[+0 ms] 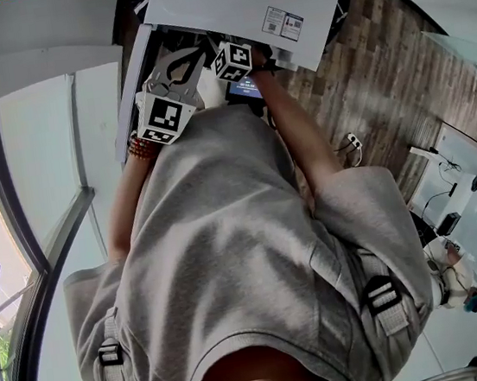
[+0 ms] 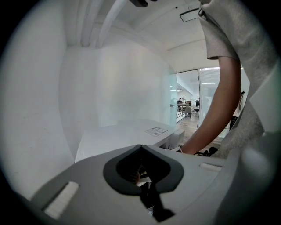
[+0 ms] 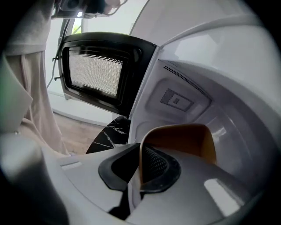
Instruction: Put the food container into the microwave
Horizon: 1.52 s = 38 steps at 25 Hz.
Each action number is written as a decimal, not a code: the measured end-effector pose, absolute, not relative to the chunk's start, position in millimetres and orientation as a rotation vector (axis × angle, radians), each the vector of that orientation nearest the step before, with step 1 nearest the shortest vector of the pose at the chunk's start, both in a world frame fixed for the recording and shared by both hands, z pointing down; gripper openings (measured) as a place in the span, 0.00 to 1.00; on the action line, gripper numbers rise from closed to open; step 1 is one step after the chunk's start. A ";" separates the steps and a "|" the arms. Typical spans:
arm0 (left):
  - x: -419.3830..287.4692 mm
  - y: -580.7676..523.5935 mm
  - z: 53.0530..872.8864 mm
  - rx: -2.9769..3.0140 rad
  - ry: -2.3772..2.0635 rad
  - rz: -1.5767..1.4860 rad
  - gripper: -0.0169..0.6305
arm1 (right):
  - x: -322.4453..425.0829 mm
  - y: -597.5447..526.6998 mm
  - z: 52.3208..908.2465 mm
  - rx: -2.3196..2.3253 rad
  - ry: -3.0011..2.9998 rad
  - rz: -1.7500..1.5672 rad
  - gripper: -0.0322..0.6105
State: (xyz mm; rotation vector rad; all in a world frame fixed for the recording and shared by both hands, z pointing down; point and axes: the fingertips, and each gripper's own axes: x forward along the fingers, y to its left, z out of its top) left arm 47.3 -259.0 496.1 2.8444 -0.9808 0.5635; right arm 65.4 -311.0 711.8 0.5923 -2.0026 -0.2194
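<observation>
An amber translucent food container (image 3: 184, 140) sits inside the white microwave cavity (image 3: 206, 83). My right gripper (image 3: 141, 172) is shut on the container's near wall. The microwave door (image 3: 99, 74), black-framed with a mesh window, stands open to the left. In the head view the white microwave (image 1: 240, 6) is at the top, and the right gripper's marker cube (image 1: 232, 58) is at its opening; the container is hidden there. My left gripper (image 1: 177, 69) hovers beside the door with its jaws together and nothing held. The left gripper view shows those jaws (image 2: 142, 176) and the microwave's top (image 2: 127, 136).
The microwave stands on a black marbled counter (image 3: 107, 132). Wooden floor (image 1: 381, 79) with a power strip (image 1: 351, 140) lies to the right. A glass window wall (image 1: 35, 168) runs along the left. The person's bare arm (image 2: 224, 96) crosses the left gripper view.
</observation>
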 end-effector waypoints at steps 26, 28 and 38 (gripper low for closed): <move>35.3 -237.8 495.5 2.826 -1.028 0.535 0.02 | 67.2 -320.8 709.9 0.713 -1.946 -0.177 0.16; 33.1 -234.8 494.6 2.828 -1.032 0.530 0.02 | 64.3 -318.0 706.8 0.709 -1.949 -0.193 0.16; 22.2 -217.7 488.1 2.840 -1.048 0.499 0.02 | 53.6 -300.6 695.6 0.706 -1.955 -0.223 0.17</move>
